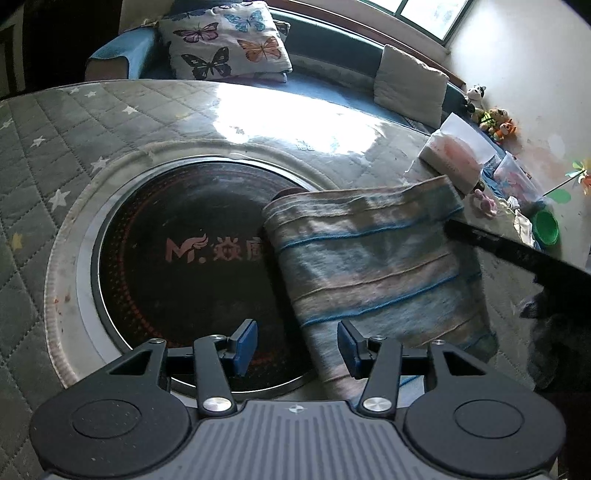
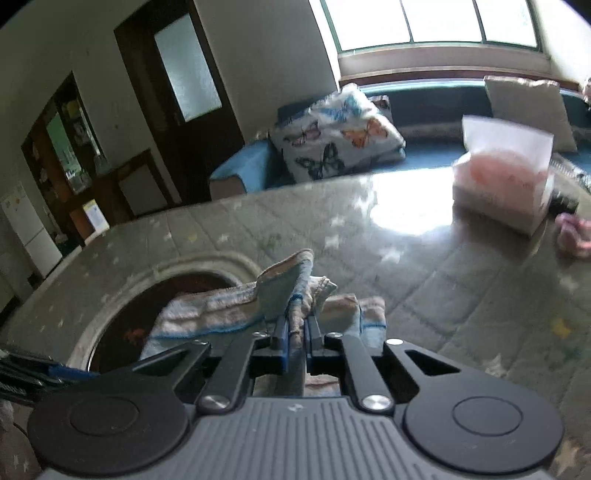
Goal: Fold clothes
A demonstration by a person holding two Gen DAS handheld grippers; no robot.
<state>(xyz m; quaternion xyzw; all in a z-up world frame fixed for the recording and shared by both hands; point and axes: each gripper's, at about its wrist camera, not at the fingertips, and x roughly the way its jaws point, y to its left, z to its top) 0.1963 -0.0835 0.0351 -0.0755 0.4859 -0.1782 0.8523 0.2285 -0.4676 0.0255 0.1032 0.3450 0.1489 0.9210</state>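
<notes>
Where the blue, pink and beige striped woven cloth (image 1: 369, 266) drapes over the right side of the round dark glass plate (image 1: 177, 258), lies just ahead of and rightward from the left gripper (image 1: 297, 332). Long axis running from lower centre of the left wrist view up toward the right edge; near end passing beside the right-hand blue pad. Left gripper spread wide, holding nothing, hanging over the plate's near rim.

Right gripper (image 2: 295, 325) pressed together on a bunched corner of the same cloth (image 2: 207, 306), a flap standing up above the pads at centre frame, the rest trailing away to the lower left of the right wrist view. Nearer, then: the right, already gripping; the left close to a free edge.

Underneath, a grey quilted star-print counter (image 1: 74, 155) under a glossy clear sheet, bright glare at upper centre. Likely slippery for cloth.

Beyond, a butterfly-print cushion (image 1: 225, 40) on a blue window seat, a soft white tissue pack (image 2: 502, 184) at the right, and a large window (image 2: 436, 22) at the top.
</notes>
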